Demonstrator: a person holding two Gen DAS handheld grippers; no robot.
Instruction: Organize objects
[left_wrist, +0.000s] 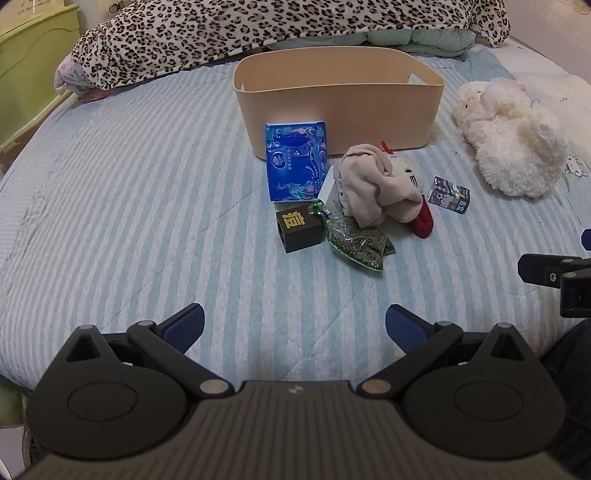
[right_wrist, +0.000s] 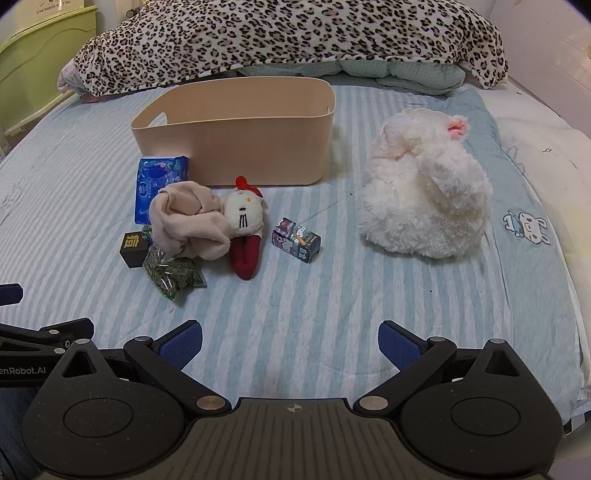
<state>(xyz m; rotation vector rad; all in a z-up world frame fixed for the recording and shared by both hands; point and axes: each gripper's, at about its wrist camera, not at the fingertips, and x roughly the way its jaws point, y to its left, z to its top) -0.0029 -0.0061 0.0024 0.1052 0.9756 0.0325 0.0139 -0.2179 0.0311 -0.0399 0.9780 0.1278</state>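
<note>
A beige plastic bin (left_wrist: 347, 114) (right_wrist: 236, 147) stands on the striped bed. In front of it lie a blue tissue pack (left_wrist: 295, 162) (right_wrist: 155, 184), a dark cube with a gold character (left_wrist: 297, 229) (right_wrist: 133, 249), a green herb bag (left_wrist: 356, 240) (right_wrist: 171, 273), a beige cloth (left_wrist: 373, 184) (right_wrist: 188, 225) over a small white-and-red plush doll (left_wrist: 419, 210) (right_wrist: 245, 229), and a small printed box (left_wrist: 448, 194) (right_wrist: 295, 238). A big white plush (left_wrist: 513, 136) (right_wrist: 424, 195) lies to the right. My left gripper (left_wrist: 295, 328) and right gripper (right_wrist: 290, 341) are open and empty, well short of the objects.
A leopard-print blanket (left_wrist: 258, 26) (right_wrist: 295, 37) is heaped behind the bin. A green cabinet (left_wrist: 33, 62) (right_wrist: 37, 55) stands at the far left. The right gripper shows at the left wrist view's right edge (left_wrist: 554, 277). The left gripper shows at the right wrist view's left edge (right_wrist: 37, 339).
</note>
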